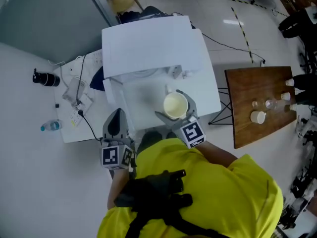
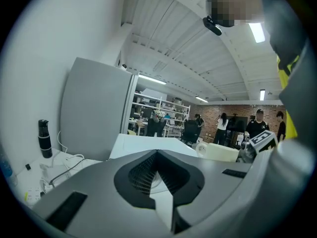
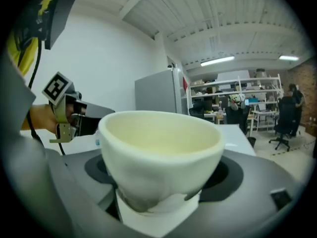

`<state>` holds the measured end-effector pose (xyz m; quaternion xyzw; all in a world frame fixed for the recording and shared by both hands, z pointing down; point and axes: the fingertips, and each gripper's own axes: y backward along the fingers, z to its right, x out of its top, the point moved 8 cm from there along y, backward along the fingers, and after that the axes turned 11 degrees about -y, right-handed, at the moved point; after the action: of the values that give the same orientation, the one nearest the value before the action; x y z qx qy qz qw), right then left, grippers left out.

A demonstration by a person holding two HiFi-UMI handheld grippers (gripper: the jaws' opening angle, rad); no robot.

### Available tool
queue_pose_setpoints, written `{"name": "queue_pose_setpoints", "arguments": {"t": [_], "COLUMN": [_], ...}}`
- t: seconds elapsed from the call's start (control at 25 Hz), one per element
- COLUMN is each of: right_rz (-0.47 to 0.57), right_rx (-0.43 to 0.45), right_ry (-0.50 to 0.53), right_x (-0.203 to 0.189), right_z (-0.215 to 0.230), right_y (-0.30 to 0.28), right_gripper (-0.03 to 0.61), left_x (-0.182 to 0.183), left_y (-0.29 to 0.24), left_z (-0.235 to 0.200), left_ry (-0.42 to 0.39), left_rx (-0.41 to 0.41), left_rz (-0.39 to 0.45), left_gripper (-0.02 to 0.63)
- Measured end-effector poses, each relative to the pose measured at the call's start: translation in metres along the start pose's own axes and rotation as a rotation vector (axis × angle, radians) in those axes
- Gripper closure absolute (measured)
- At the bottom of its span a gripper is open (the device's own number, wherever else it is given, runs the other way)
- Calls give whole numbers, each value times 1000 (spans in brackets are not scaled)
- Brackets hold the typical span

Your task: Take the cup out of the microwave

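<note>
A cream cup (image 1: 175, 105) sits between the jaws of my right gripper (image 1: 176, 114), which is shut on its lower body, out in front of the white microwave (image 1: 148, 46). In the right gripper view the cup (image 3: 161, 150) fills the middle, upright and empty. My left gripper (image 1: 116, 125) hangs to the cup's left, jaws together with nothing in them. The left gripper view shows its closed jaws (image 2: 157, 182) and the cup (image 2: 218, 151) off to the right. The microwave's front faces me; its inside is mostly hidden.
The microwave stands on a white table (image 1: 208, 95) with cables and papers (image 1: 77, 95) at its left end. A black bottle (image 1: 44, 78) and a plastic water bottle (image 1: 50, 126) lie further left. A wooden table (image 1: 247, 90) with small cups and glasses stands at the right.
</note>
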<state>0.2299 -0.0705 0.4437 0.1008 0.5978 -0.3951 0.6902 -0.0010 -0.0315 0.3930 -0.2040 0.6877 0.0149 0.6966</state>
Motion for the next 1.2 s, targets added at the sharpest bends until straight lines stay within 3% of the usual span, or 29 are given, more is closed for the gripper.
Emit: {"name": "queue_pose_setpoints", "arguments": {"t": [0.24, 0.44, 0.72, 1.0, 1.2], "right_rz": [55, 92, 118, 83, 106], "right_rx": [52, 136, 198, 212, 149], "right_ry": [20, 76, 66, 53, 28], "right_x": [40, 56, 64, 49, 15], "right_z": [2, -37, -152, -306, -349], "right_y": [33, 25, -17, -113, -179], "right_gripper": [101, 101, 101, 101, 100], "left_x": [11, 1, -12, -37, -51], "left_y": [14, 45, 97, 164, 175], "left_z": [18, 1, -99, -225, -270], "left_ry": [-22, 19, -6, -35, -47], "left_rx": [90, 142, 163, 111, 68], "left_rz": [50, 46, 68, 43, 34], "left_gripper": [620, 620, 620, 620, 620]}}
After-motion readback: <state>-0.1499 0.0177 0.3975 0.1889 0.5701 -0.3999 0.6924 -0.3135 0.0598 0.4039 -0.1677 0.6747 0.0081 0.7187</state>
